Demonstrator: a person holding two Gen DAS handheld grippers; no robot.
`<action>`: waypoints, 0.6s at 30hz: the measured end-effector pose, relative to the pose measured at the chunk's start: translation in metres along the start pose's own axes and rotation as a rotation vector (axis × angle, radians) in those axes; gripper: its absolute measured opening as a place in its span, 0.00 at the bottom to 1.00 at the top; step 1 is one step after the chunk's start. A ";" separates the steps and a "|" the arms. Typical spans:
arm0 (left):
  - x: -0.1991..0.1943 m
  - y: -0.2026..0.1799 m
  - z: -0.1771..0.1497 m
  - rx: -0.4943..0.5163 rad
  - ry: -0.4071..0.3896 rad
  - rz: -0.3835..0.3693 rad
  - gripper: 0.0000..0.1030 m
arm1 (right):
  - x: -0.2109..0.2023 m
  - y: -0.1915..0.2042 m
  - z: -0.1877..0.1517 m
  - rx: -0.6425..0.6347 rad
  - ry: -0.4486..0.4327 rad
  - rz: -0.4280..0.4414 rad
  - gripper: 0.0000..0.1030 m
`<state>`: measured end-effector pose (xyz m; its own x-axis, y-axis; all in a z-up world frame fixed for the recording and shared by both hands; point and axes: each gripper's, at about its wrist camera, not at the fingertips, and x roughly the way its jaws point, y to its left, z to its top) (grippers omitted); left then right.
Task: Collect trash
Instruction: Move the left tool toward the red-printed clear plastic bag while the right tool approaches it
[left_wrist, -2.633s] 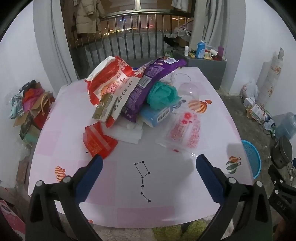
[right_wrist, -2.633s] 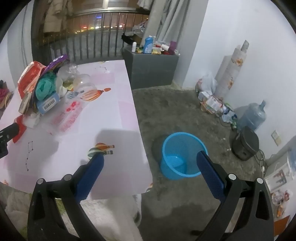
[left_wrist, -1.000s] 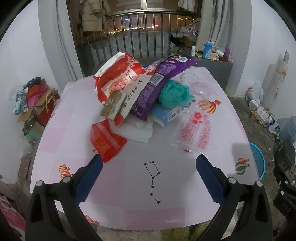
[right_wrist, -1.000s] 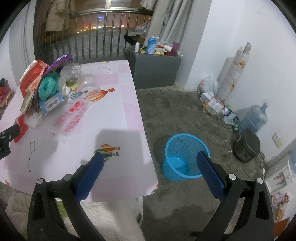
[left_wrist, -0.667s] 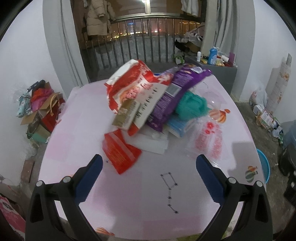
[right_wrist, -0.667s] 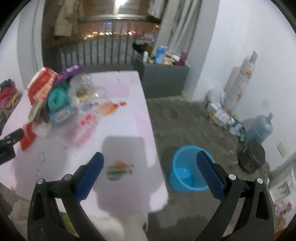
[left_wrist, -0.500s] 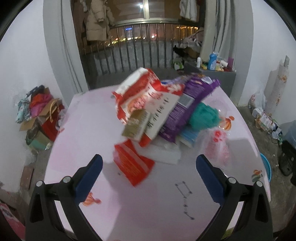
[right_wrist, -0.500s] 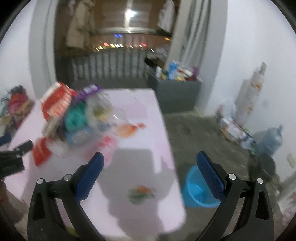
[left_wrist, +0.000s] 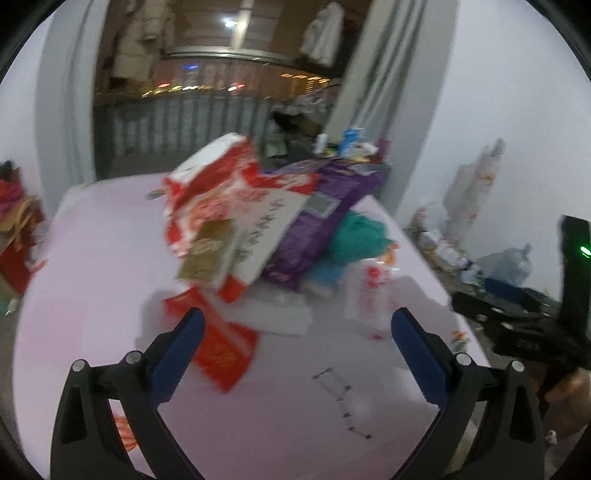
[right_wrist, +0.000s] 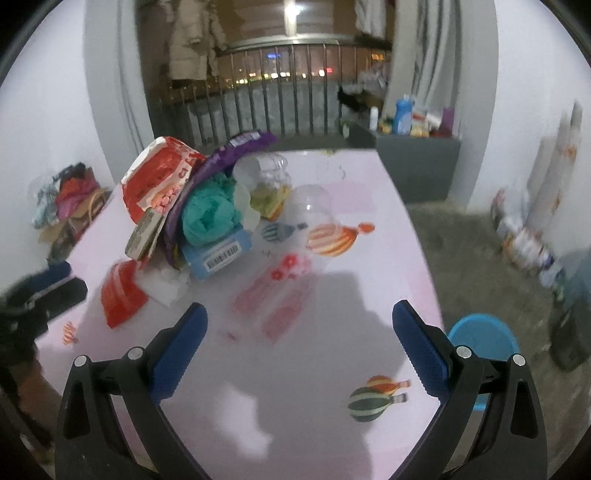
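Pink desk (right_wrist: 332, 369) carries a heap of wrappers (right_wrist: 177, 206); left tongs (left_wrist: 295, 343) and right tongs (right_wrist: 299, 339) both gape wide, empty, above it.

I can read no words for certain: the white barcode label (right_wrist: 222, 256) on my light blue box is blurred, and the red-and-white snack bag (left_wrist: 255, 225) perhaps carries dark characters.

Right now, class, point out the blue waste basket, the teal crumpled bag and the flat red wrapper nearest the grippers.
blue waste basket (right_wrist: 484, 338), right wrist view, on its rim beside the table.
teal crumpled bag (right_wrist: 208, 212), right wrist view, middle of the bundle.
flat red wrapper (left_wrist: 221, 345), left wrist view, centre of its face.
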<state>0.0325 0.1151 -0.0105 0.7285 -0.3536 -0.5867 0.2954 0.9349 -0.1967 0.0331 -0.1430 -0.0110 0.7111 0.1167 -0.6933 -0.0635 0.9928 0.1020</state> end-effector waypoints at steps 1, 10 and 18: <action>0.002 -0.007 0.000 0.040 -0.021 -0.022 0.96 | 0.004 -0.003 0.001 0.024 0.017 0.019 0.90; 0.024 -0.023 -0.001 0.165 -0.015 -0.061 0.94 | 0.057 -0.009 0.014 0.158 0.155 0.117 0.63; 0.022 0.011 -0.008 0.077 0.051 0.002 0.64 | 0.098 0.004 0.007 0.106 0.255 0.105 0.22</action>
<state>0.0466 0.1176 -0.0316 0.6976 -0.3477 -0.6265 0.3416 0.9300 -0.1357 0.1076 -0.1281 -0.0733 0.5051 0.2350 -0.8305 -0.0439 0.9680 0.2472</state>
